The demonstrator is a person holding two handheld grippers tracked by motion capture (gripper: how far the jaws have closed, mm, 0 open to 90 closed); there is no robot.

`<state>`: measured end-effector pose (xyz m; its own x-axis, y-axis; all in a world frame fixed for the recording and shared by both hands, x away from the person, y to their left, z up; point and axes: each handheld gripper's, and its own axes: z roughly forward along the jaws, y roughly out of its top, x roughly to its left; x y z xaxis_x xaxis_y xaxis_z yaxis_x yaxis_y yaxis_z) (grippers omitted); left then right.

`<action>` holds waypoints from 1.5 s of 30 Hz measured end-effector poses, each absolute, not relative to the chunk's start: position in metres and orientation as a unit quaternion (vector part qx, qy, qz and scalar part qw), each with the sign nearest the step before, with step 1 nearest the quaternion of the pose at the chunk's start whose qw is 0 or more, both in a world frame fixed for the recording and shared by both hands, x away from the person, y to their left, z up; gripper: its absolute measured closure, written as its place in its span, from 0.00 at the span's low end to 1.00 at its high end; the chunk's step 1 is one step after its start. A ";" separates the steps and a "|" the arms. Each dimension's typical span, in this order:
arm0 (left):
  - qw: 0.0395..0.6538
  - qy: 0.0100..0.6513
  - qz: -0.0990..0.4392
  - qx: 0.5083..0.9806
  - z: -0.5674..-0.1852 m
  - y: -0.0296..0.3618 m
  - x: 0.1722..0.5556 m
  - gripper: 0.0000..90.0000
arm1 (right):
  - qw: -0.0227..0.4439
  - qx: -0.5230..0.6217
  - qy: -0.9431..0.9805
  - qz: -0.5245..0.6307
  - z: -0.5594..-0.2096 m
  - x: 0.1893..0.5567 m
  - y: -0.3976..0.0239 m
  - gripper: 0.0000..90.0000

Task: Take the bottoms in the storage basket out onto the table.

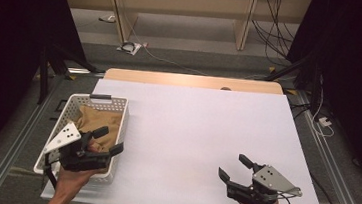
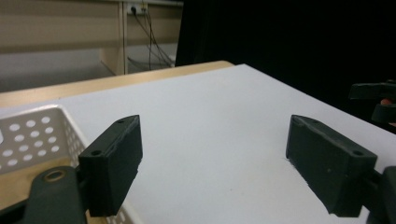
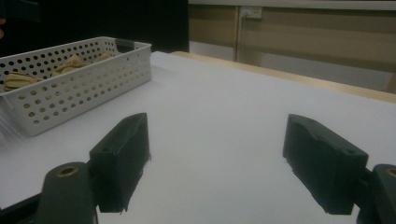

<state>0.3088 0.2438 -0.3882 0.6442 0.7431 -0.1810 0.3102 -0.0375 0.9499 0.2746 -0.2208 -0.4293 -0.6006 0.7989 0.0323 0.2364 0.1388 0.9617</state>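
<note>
A white perforated basket (image 1: 123, 121) sits at the table's left front and holds crumpled tan cloth (image 1: 97, 121). My left gripper (image 1: 107, 141) hovers over the basket's near right corner, jaws open and empty. In the left gripper view my left gripper (image 2: 212, 161) spans the basket's rim (image 2: 32, 119) and the white tabletop. My right gripper (image 1: 233, 168) stands open above the table's right front, nothing between its jaws. In the right gripper view my right gripper (image 3: 219, 163) faces the basket (image 3: 79, 79) and the cloth (image 3: 70, 63) inside it.
The white table surface (image 1: 191, 128) stretches from the basket to the right edge, with a wooden strip (image 1: 191, 80) at its far side. Beyond are shelving legs and cables on the floor (image 1: 134, 47). Dark curtains flank both sides.
</note>
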 end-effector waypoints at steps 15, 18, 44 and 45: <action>0.478 0.435 0.183 0.741 -0.374 0.270 0.348 0.22 | 0.245 0.358 0.718 0.545 -0.431 0.275 -0.218 0.26; 0.445 0.456 0.175 0.750 -0.372 0.275 0.358 0.22 | 0.244 0.358 0.719 0.543 -0.431 0.276 -0.219 0.27; 0.261 0.547 0.148 0.781 -0.403 0.297 0.414 0.23 | 0.235 0.348 0.729 0.540 -0.433 0.279 -0.215 0.27; 0.258 0.549 0.147 0.781 -0.405 0.298 0.415 0.23 | 0.235 0.348 0.730 0.539 -0.433 0.279 -0.215 0.27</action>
<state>0.4151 0.2979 -0.4050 0.3538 0.9338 -0.0534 0.7822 -0.2641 0.5643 0.2786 -0.2152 -0.4330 -0.6479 0.7611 0.0317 0.2549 0.1774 0.9506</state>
